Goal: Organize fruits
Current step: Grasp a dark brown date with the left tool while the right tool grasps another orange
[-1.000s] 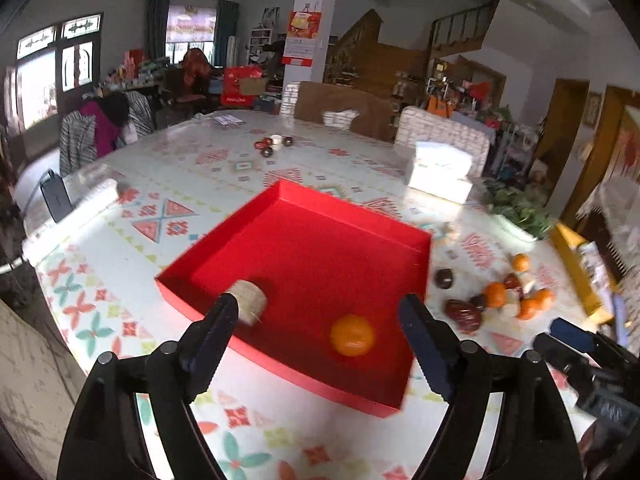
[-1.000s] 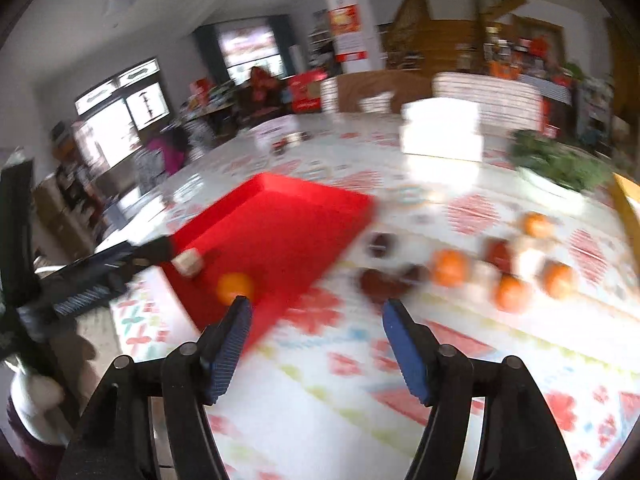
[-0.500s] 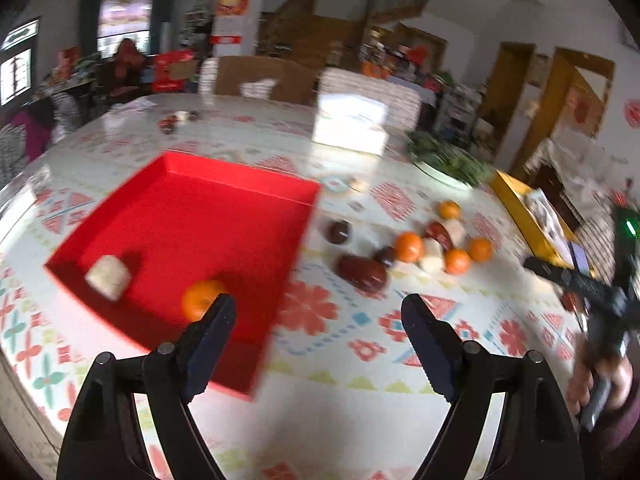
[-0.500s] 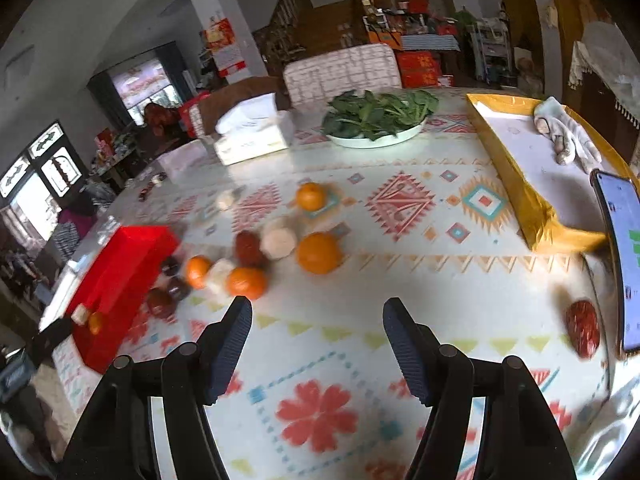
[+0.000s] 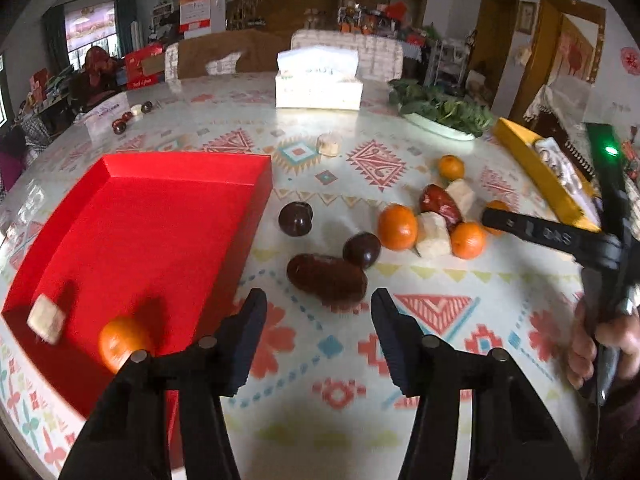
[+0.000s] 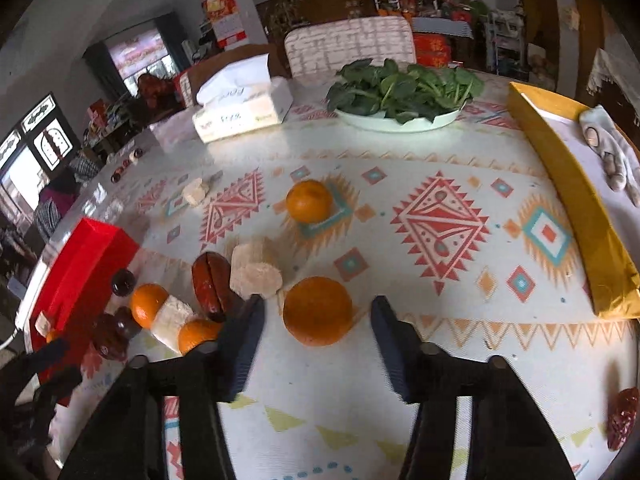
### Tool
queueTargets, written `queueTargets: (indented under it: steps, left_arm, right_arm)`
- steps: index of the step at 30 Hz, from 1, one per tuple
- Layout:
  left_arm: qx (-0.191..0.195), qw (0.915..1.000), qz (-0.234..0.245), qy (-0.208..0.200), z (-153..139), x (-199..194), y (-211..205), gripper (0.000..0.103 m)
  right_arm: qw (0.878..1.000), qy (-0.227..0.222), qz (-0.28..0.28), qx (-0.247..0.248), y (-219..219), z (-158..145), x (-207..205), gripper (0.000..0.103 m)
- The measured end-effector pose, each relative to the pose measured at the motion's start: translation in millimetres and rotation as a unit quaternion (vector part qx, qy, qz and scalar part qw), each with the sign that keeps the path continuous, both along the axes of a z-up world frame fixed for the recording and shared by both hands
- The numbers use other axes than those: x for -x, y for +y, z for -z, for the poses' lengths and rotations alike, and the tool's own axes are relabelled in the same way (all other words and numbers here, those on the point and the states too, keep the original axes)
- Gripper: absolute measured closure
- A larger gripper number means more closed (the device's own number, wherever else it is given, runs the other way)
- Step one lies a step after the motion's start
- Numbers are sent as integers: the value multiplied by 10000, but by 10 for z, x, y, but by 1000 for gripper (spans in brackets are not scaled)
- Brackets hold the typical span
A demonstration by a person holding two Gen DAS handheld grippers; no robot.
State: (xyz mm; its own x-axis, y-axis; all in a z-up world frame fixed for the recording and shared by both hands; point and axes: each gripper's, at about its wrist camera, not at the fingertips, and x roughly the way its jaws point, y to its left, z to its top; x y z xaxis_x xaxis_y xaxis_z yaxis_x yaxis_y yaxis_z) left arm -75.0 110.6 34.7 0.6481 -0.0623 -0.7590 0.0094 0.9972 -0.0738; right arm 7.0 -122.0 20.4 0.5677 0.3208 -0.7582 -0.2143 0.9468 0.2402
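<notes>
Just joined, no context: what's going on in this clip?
A person with a handheld gripper in each hand is sorting fruit on a patterned table into a red tray. The tray already holds one orange and a pale chunk. The left gripper is open, empty, and aimed at a dark red date beside the tray. The right gripper is open with a large orange between its fingers, not yet gripped. More oranges, dates and pale chunks lie loose on the table.

Left tongs (image 5: 318, 334): jaws spread wide, nothing held. Right tongs (image 6: 318, 334): jaws spread wide, nothing held, gripped by a bare hand (image 5: 600, 344).
</notes>
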Motion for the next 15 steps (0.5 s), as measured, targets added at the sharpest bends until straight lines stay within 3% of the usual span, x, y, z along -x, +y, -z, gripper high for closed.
queueTargets:
  steps: [8, 12, 15]
  left_arm:
    - [-196, 9996, -35, 202, 152, -322, -162, 49]
    - [-285, 9996, -57, 15, 126, -239, -211, 62]
    - [-13, 10000, -62, -52, 73, -128, -163, 73]
  right_arm:
    - [9999, 6, -72, -126, -12, 11, -7, 58]
    - [9998, 35, 13, -220, -78, 13, 4, 65]
    - [9994, 3, 79, -338, -144, -7, 35, 65]
